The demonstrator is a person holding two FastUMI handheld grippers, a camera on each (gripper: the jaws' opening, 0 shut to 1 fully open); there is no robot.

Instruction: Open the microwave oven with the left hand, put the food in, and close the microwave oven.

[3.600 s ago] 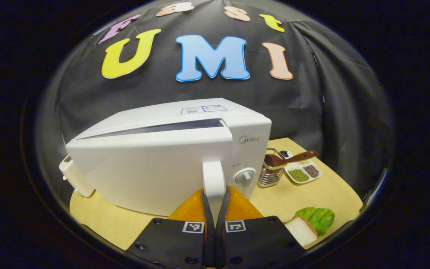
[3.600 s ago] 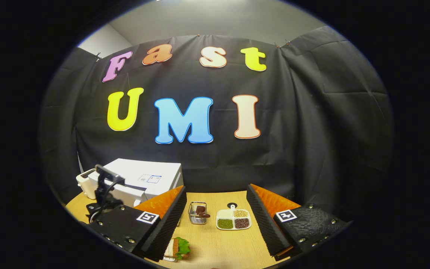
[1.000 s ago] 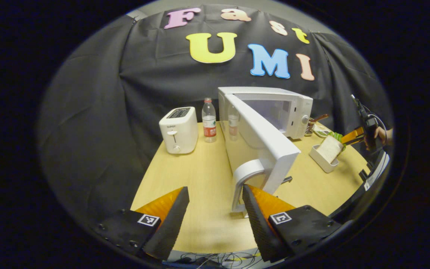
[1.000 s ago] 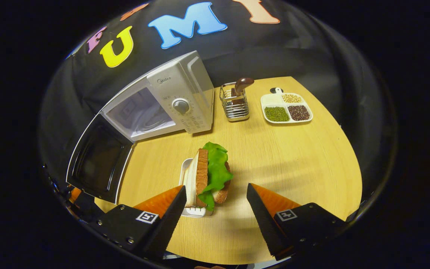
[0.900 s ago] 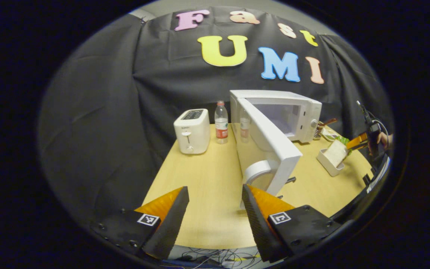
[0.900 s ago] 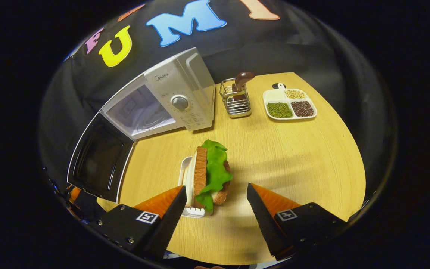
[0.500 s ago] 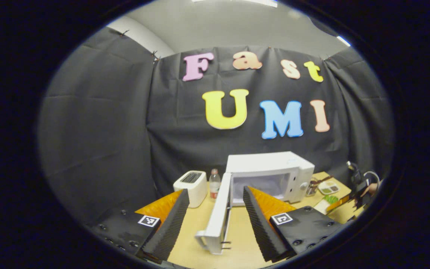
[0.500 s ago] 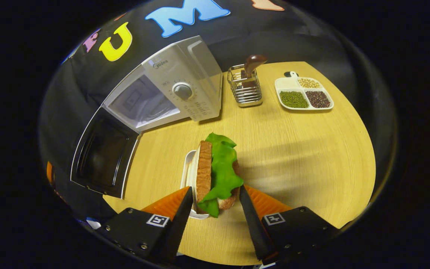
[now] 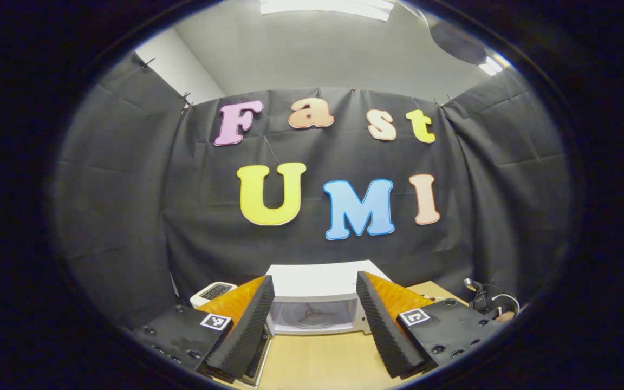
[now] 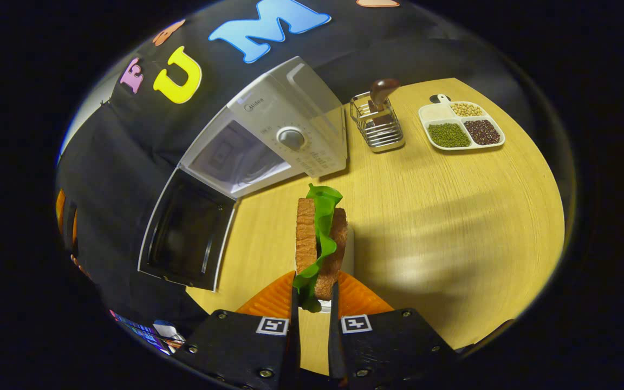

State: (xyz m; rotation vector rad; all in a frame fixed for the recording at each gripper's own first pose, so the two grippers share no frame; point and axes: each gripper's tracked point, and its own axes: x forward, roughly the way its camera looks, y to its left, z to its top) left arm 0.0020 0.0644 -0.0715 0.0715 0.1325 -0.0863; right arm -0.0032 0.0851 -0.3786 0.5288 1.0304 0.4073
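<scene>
The white microwave point(image 10: 285, 135) stands at the back left of the wooden table point(image 10: 442, 216), its door point(image 10: 187, 235) swung wide open to the left and its cavity point(image 10: 233, 154) bare. My right gripper point(image 10: 314, 290) is shut on the sandwich point(image 10: 317, 238), an upright stack of bread and green lettuce. A white holder point(image 10: 348, 250) shows just behind the sandwich. In the left gripper view, my left gripper point(image 9: 314, 276) is open with nothing between its fingers. It faces the microwave point(image 9: 312, 281) from a distance, looking into the cavity point(image 9: 312, 313).
A wire basket point(image 10: 378, 129) with a brown-handled utensil and a white divided dish of beans point(image 10: 461, 127) sit at the table's back right. A white toaster point(image 9: 212, 291) stands left of the microwave. A hand with cables point(image 9: 493, 306) is at the right.
My right gripper has shut on the sandwich, which was between its open fingers before. My left gripper let go of the door handle, drew back and now faces the microwave's front.
</scene>
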